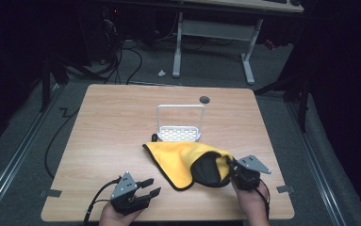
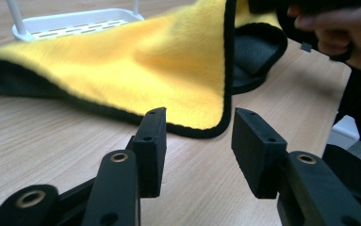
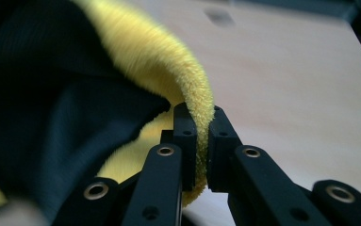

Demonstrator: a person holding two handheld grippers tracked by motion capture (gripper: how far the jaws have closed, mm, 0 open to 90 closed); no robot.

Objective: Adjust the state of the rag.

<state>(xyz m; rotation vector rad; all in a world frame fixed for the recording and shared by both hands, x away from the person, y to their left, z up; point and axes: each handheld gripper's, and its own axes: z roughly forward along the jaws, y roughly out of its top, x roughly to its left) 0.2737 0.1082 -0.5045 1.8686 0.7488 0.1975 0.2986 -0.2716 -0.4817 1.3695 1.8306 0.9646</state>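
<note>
1. Firstly, right claw (image 3: pixel 202 141): jaws clamped on a fold of the yellow cloth (image 3: pixel 159 61); in its own view the pile is squeezed between the two black pads. In the high view this claw (image 1: pixel 232 168) sits at the cloth's right end, near the front right of the bench (image 1: pixel 112 122), with the person's hand (image 1: pixel 251 200) behind it.
2. Left claw (image 2: pixel 198 141): jaws apart, nothing between them, pointing at the near corner of the cloth and just short of its black hem. In the high view it (image 1: pixel 149 187) is at the front left of the bench, apart from the cloth.
3. Yellow cloth (image 1: pixel 180 157): lies at the middle of the bench, front of centre. Yellow pile faces up, edged with a black hem; the right end is lifted and turned over, showing the dark underside (image 1: pixel 207 170).
4. White rack (image 1: pixel 180 123): perforated tray with an upright loop frame, standing directly behind the cloth. The cloth's far edge touches or overlaps its front edge; which of the two cannot be told.
5. Round grommet (image 1: pixel 204 99): dark, set in the bench top behind the rack, well apart from both claws.
6. Surroundings: white desk frame (image 1: pixel 213 40) and loose cables (image 1: pixel 121 52) on the floor beyond the bench.
</note>
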